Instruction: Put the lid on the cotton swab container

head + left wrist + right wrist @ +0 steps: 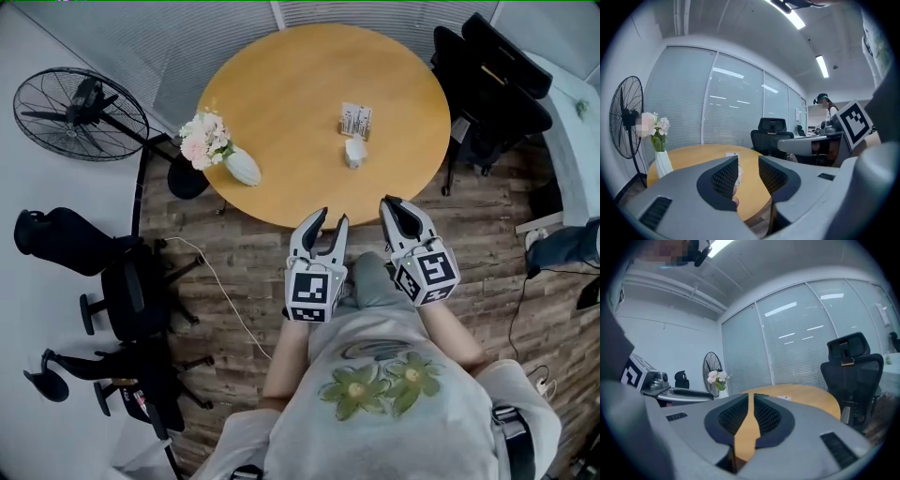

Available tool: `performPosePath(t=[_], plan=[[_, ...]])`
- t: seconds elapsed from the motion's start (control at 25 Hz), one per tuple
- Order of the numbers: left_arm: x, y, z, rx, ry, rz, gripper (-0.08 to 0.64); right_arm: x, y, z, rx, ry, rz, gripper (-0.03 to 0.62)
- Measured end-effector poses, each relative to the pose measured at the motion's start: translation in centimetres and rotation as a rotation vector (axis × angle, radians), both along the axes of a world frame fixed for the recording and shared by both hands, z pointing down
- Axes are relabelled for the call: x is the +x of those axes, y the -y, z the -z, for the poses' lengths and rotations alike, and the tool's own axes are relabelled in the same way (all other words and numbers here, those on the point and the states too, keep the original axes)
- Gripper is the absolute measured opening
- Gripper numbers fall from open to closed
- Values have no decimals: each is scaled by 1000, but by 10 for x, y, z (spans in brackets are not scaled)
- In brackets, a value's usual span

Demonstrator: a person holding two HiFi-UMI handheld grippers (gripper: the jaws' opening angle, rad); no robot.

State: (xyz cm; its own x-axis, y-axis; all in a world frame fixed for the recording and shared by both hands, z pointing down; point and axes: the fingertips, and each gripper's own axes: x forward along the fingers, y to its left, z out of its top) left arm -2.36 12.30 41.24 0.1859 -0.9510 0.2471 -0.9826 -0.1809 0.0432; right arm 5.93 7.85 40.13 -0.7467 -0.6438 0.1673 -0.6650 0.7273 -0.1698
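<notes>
On the round wooden table [281, 84] a small box with a printed label [356, 120] stands right of the middle. A small white piece [354, 153] sits just in front of it; which is container and which is lid I cannot tell. Both grippers hover off the table's near edge, well short of these. My left gripper [331, 219] is open with nothing between its jaws; in the left gripper view [748, 161] the box [733, 155] shows beyond the gap. My right gripper [392, 203] has its jaws only a thin slit apart [751, 401] and holds nothing.
A white vase of pale flowers [225, 155] stands at the table's left edge. A floor fan [80, 112] is at the far left, with black office chairs at the left [131, 300] and right [497, 84]. A cable [225, 300] runs across the wooden floor.
</notes>
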Motion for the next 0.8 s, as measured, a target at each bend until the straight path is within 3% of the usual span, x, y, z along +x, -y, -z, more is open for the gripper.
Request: performPosePath(t=[0.12, 0.2, 0.32, 0.8], plan=[[-3, 6, -4, -6, -11, -39, 176, -2, 5, -4, -22, 0, 1, 56], [-2, 10, -9, -25, -6, -71, 213, -4, 8, -6, -41, 3, 9, 125], [-6, 17, -19, -53, 20, -98, 239, -8, 13, -9, -55, 4, 17, 154], [-31, 54, -33, -84, 68, -115, 305, -27, 53, -26, -98, -1, 18, 158]])
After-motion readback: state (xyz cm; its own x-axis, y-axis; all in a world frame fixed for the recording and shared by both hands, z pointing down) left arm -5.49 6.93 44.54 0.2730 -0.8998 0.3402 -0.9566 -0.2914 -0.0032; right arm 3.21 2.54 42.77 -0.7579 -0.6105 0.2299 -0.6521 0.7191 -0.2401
